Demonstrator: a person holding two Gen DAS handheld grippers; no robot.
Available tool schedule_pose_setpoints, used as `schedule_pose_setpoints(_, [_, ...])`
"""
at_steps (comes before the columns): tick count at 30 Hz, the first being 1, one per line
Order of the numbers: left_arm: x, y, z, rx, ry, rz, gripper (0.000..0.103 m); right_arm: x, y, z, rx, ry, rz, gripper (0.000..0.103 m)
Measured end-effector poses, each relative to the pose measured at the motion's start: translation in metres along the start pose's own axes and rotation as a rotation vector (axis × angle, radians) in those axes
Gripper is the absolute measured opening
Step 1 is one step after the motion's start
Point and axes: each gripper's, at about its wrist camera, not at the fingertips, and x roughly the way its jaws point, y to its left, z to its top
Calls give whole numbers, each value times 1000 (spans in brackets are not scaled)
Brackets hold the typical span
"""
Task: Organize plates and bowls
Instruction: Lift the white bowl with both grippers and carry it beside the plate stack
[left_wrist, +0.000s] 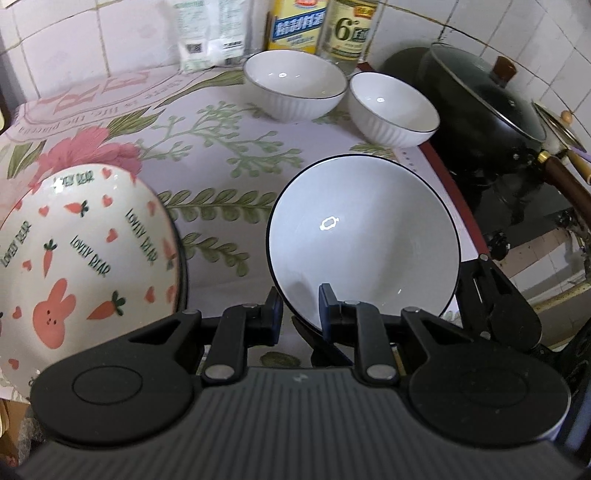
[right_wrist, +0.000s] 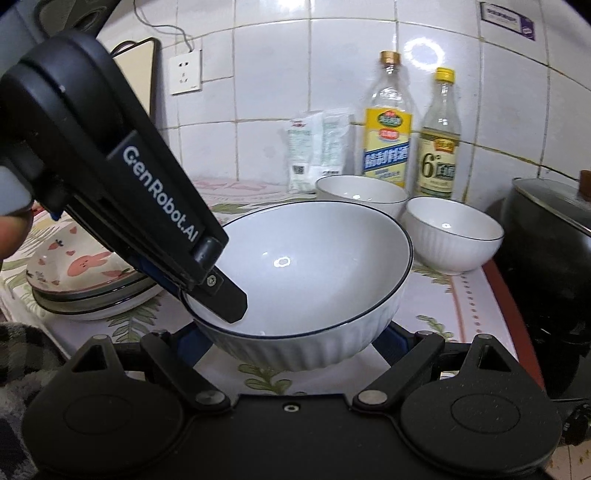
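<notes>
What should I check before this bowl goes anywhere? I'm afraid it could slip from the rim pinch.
1. Left hand-held gripper pinches the large white bowl at its rim: ok, jaws shut on the wall.
2. Right hand-held gripper supporting the bowl: cannot tell; its fingers flank the base, contact hidden.
3. Bowl empty: ok.
4. Two small white bowls behind, clear of the carried one: ok, apart.
5. Rabbit-print plate stack free on top: ok.
6. Black wok on the stove clear of the bowl: ok, apart.
</notes>
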Motion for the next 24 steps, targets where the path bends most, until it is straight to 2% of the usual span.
schedule_pose_setpoints(10, [14, 12, 1, -30, 16, 41, 19, 25, -6, -9, 72, 24, 96, 94])
schedule_pose_setpoints(19, [20, 20, 3, -58, 8, 55, 19, 38, -1, -6, 21, 34, 97, 94])
schedule_pose_setpoints(24, [22, 21, 1, -78, 4, 42, 22, 40, -5, -4, 55, 68, 107, 94])
